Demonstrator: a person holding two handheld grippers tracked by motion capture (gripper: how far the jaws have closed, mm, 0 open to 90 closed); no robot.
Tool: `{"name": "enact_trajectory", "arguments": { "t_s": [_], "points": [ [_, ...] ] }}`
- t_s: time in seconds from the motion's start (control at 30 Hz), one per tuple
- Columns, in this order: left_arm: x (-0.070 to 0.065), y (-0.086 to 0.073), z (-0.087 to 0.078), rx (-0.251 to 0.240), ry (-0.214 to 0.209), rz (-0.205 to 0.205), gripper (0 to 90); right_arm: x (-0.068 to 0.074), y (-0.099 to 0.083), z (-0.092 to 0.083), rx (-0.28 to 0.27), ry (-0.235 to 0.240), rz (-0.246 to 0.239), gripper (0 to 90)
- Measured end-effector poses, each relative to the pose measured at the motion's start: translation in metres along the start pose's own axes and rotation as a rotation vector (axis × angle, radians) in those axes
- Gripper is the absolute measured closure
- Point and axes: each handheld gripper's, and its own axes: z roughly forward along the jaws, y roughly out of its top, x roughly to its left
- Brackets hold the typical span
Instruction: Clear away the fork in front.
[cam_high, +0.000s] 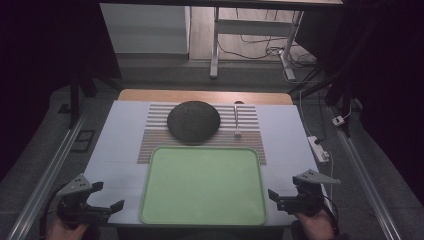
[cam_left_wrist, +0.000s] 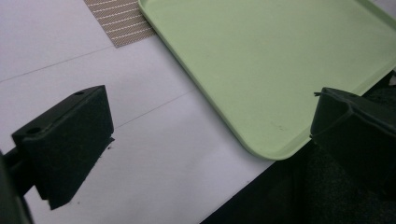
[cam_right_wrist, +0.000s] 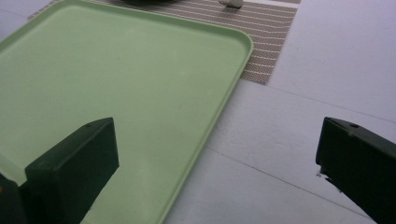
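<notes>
Here, at the near edge of the white table, the left gripper and the right gripper are hovering on either side of a green tray, each one sitting in a hand at the bottom of the high view. Both sets of jaws are standing spread wide, gripping nothing. In the left gripper view the jaws are framing bare tabletop and the tray's near corner, which is overhanging the table edge slightly. In the right gripper view the jaws are pointing over the tray's right rim and the white surface beside it.

The tray is lying flat and bare in the middle of the table's near half, between the two grippers and touching neither. Its far edge is overlapping a striped mat. Farther back on that mat, a dark round dome-shaped thing is resting left of centre, and a pale spoon is lying just right of it, apart from it, handle pointing toward the tray.
</notes>
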Motion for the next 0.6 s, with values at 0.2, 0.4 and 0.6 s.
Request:
{"name": "enact_trajectory", "arguments": {
  "t_s": [0.2,0.4,0.6],
  "points": [
    [0.0025,-0.0005,-0.0006,-0.006,-0.023,-0.013,0.0,0.0,0.0003,0.0009,0.01,0.026,-0.006,2.9],
    [0.0012,-0.0003,-0.0002,-0.002,-0.021,0.0,0.0,-0.0013,0.0004,0.0017,0.016,0.043,0.0,1.8],
    [0.0003,-0.0004,0.0002,0.004,-0.02,0.007,0.0,-0.0018,0.0007,0.002,0.019,0.041,0.007,0.8]
  ]
}}
